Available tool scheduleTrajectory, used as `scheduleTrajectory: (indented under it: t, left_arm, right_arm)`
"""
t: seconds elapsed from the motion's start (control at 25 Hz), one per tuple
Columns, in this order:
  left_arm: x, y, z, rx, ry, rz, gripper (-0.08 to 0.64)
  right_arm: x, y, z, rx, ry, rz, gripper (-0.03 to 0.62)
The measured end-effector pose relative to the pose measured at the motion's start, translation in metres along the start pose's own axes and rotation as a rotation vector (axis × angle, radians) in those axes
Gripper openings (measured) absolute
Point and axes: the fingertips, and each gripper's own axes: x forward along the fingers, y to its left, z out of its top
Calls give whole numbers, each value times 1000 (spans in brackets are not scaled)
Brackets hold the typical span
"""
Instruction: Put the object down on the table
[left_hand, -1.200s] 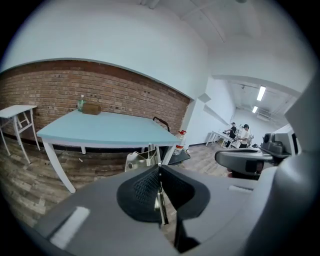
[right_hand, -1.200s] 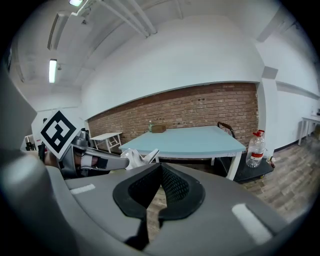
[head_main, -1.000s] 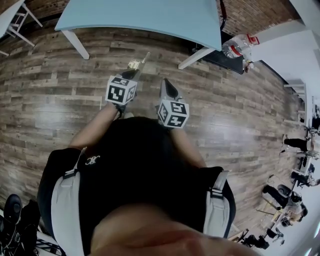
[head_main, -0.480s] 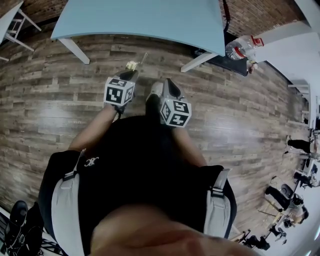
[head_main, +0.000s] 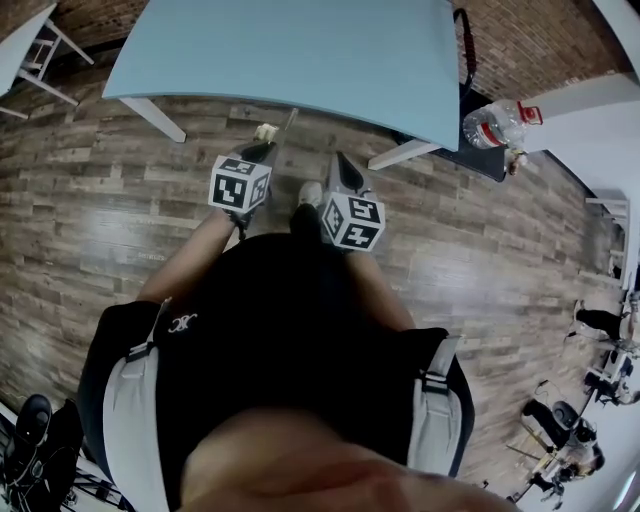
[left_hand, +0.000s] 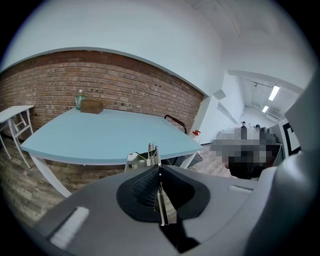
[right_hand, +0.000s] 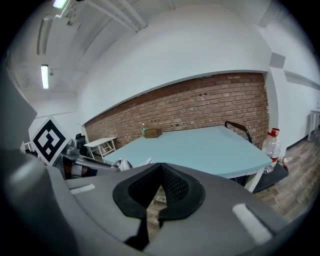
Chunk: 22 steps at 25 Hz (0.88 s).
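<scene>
My left gripper (head_main: 264, 143) pinches the thin metal object (left_hand: 140, 159), jaws nearly together, short of the table (head_main: 300, 50) and its near edge. If I open too early it hits the floor (head_main: 100, 220) — the right gripper (head_main: 336, 158) has its jaws meeting on nothing.

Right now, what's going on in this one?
A person stands on a wood floor facing a light blue table, a gripper in each hand. The left gripper is shut on a thin metal object, carried in the air short of the table's near edge. The right gripper is shut with nothing between its jaws. The object is not yet set down on the table.
</scene>
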Motion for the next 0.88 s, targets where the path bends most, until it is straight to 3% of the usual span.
scheduleTrajectory:
  t: [0.4, 0.64, 0.88]
  left_arm:
    - [99, 13, 63, -14, 41, 5, 9]
    - [164, 18, 98, -72, 54, -24, 9]
    - [223, 24, 101, -136, 129, -73, 11]
  right_arm:
    - [79, -79, 51, 17, 6, 11, 14]
    - [123, -124, 89, 20, -4, 20, 14]
    - [148, -149, 102, 26, 21, 55, 14]
